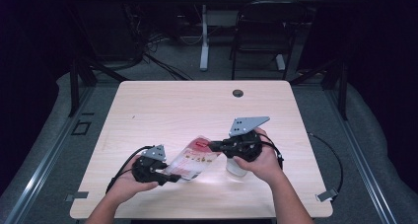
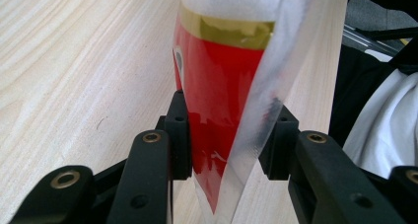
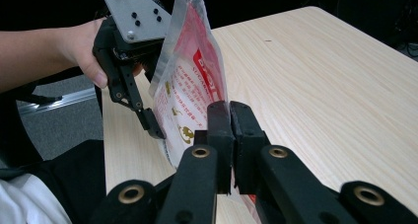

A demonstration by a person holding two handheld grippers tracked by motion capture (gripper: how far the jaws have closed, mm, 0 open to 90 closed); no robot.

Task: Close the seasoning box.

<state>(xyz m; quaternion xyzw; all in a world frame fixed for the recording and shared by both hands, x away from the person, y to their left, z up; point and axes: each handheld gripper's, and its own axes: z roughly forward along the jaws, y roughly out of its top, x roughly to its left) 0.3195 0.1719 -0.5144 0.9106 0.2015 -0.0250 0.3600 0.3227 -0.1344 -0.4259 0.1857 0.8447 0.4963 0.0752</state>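
A clear plastic pouch (image 1: 194, 160) with red print and a gold band is held up between the two grippers over the near part of the wooden table (image 1: 197, 100). My left gripper (image 1: 172, 177) is shut on one end of it; in the left gripper view the pads press both sides of the pouch (image 2: 222, 86). My right gripper (image 1: 213, 146) is shut on the opposite edge, near the red label. The right gripper view has its jaws (image 3: 230, 110) together on the thin edge of the pouch (image 3: 190, 86), with the left gripper (image 3: 153, 128) beyond.
A small pale, translucent object (image 1: 235, 168) sits on the table under my right hand. A round cable hole (image 1: 238, 93) lies near the far edge. Behind the table stand a dark chair (image 1: 261, 31) and a white desk leg (image 1: 204, 41).
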